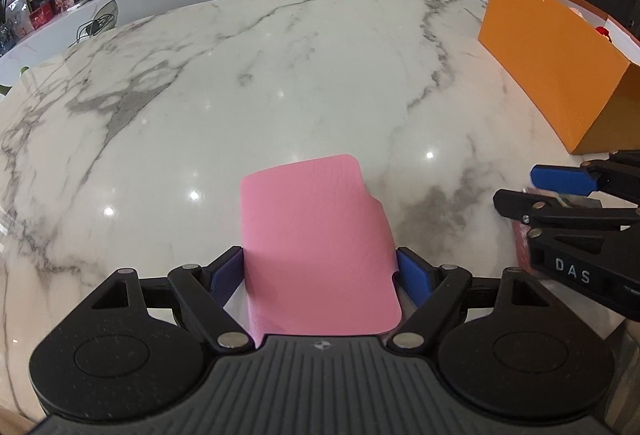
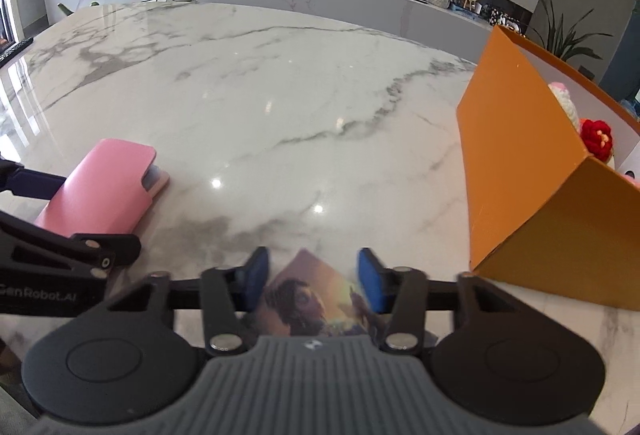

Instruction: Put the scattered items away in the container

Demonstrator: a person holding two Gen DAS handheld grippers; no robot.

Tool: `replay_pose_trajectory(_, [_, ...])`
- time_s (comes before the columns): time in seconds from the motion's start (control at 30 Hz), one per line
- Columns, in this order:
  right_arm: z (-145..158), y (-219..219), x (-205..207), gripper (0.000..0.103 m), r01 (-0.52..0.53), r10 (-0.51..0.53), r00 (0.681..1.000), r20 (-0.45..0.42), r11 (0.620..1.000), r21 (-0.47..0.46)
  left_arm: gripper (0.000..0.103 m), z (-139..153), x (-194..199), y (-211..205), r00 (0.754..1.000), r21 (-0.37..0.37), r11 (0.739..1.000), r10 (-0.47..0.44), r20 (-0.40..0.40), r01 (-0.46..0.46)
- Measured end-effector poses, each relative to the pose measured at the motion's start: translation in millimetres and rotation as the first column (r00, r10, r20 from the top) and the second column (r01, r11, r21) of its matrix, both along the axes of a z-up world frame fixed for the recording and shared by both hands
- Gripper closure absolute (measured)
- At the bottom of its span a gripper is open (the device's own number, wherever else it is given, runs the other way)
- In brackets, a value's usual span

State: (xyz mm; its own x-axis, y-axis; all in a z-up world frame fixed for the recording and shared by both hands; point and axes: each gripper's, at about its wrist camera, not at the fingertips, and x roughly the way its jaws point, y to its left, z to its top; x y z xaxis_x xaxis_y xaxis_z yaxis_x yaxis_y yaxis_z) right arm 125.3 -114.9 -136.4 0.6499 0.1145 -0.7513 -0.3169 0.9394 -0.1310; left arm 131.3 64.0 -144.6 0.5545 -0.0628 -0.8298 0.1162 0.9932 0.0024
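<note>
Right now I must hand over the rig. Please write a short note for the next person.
Left gripper: fingers on both sides of the pink case, seemingly gripping it.
Right gripper: fingers either side of the picture card lying on the marble table; grip not certain.
Orange box, at the right, already holds knitted toys.
Left: put the case and the card into the box.

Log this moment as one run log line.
left tool: shut on pink case | right tool: around picture card, grip unclear | orange box: right, open

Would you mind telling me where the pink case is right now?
The pink case sits between the left tongs on the marble table, left of the orange box.
</note>
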Motion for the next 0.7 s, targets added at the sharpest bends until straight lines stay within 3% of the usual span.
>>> replay_pose_trajectory(0.07, [1.6,-2.5,-2.3,0.074,0.005,-0.005,1.000,-0.012,1.000,0.019,0.008,0.1,-2.7,-0.8,1.000,0.000,1.000,-0.005,-0.003,0.005])
replay_pose_trajectory(0.17, [3.5,-11.8,-2.5,0.073,0.033,-0.031,0.999,-0.036,0.997,0.072,0.008,-0.1,-6.7,-1.3,1.000,0.000,1.000,-0.012,-0.003,0.012])
replay_pose_trajectory(0.23, [7.3,-19.5,-6.5,0.062,0.049,-0.046,0.998,-0.031,0.994,0.100,0.008,-0.2,-9.2,-1.1,1.000,-0.001,1.000,-0.013,-0.002,0.013])
replay_pose_trajectory(0.3, [13.3,-25.2,-14.1,0.034,0.034,-0.034,0.999,-0.003,0.994,0.102,0.008,-0.2,-11.1,-1.6,1.000,0.000,1.000,-0.014,0.001,0.014])
replay_pose_trajectory(0.37, [18.7,-30.3,-24.2,0.026,0.006,-0.009,0.999,0.032,0.996,0.088,0.008,-0.3,-11.5,-1.9,1.000,0.000,1.000,-0.013,0.002,0.013])
replay_pose_trajectory(0.6, [20.8,-42.2,-39.9,0.017,-0.059,0.055,0.997,0.050,0.996,0.063,0.008,-0.4,-13.3,-2.1,1.000,-0.001,1.000,-0.020,0.003,0.020])
replay_pose_trajectory(0.7, [22.9,-37.9,-41.2,0.017,-0.110,0.110,0.993,0.051,0.994,0.006,0.008,-0.2,-14.3,-1.6,1.000,-0.003,1.000,-0.023,0.004,0.023])
